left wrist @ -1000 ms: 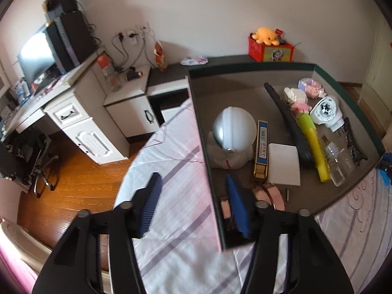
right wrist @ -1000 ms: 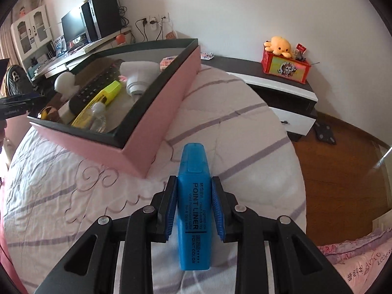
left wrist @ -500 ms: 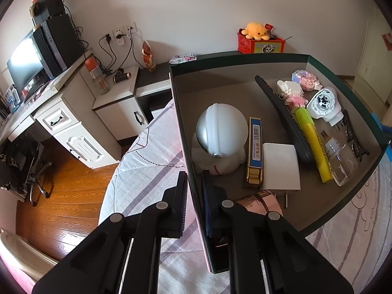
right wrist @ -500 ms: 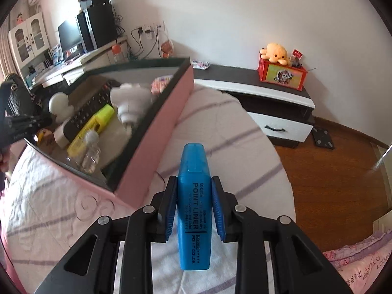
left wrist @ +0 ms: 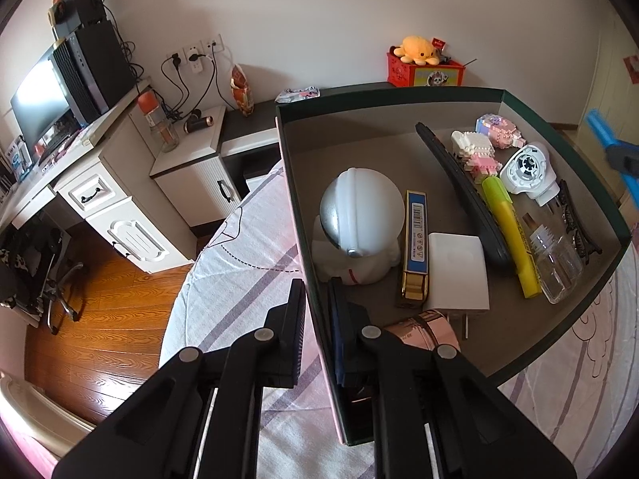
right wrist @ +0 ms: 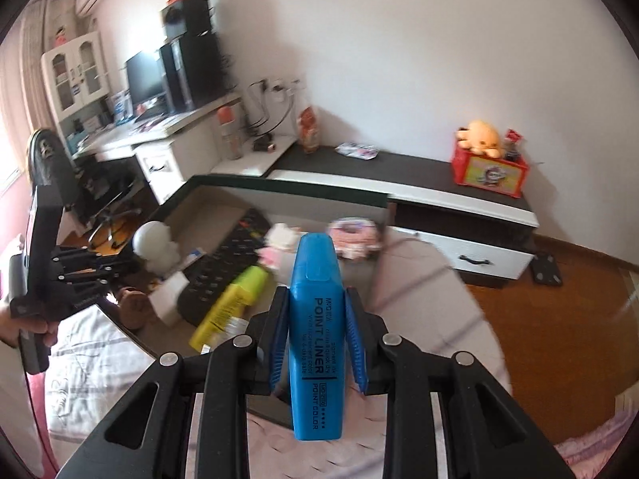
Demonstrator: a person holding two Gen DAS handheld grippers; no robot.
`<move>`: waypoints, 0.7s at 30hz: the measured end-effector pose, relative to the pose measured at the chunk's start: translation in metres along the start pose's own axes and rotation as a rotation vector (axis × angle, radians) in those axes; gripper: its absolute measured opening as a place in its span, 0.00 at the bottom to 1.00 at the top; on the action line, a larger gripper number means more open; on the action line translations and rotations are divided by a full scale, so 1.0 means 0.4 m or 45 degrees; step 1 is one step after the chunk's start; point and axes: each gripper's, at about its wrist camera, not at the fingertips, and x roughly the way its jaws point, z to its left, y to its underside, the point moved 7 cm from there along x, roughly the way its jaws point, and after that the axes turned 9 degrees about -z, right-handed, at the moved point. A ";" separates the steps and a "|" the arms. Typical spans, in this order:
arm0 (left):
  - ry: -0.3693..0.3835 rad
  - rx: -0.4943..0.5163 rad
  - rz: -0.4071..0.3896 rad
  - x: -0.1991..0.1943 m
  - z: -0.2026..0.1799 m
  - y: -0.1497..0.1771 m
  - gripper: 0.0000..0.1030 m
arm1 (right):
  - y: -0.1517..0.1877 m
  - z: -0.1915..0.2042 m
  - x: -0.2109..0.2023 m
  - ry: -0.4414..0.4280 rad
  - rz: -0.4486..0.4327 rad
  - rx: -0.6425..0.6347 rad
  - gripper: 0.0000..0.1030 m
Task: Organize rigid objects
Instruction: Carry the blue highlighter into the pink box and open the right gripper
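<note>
- The left wrist view looks from just above the left gripper [left wrist: 317, 319], very near the box [left wrist: 559, 363] wall, and faces down into the box toward 1 o'clock.
- The right wrist view looks along the right gripper [right wrist: 315, 343], higher above the bed, toward 11 o'clock.
- Both views share the box inside, the yellow highlighter [left wrist: 509, 235] [right wrist: 227, 305], the desk [left wrist: 100, 147] [right wrist: 159, 135] and the orange plush [left wrist: 417, 50] [right wrist: 481, 137].

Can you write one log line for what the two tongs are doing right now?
left tongs: shut on box wall | right tongs: shut on blue highlighter, above the box | box on bed
</note>
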 end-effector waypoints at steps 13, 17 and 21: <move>0.003 0.007 -0.002 0.002 0.007 0.000 0.11 | 0.088 0.078 0.118 0.081 0.145 -0.120 0.27; 0.002 0.009 -0.003 0.003 0.008 0.000 0.11 | 0.087 0.068 0.113 0.093 0.138 -0.119 0.27; 0.001 0.008 -0.004 0.003 0.008 0.000 0.11 | 0.085 0.061 0.109 0.089 0.125 -0.096 0.27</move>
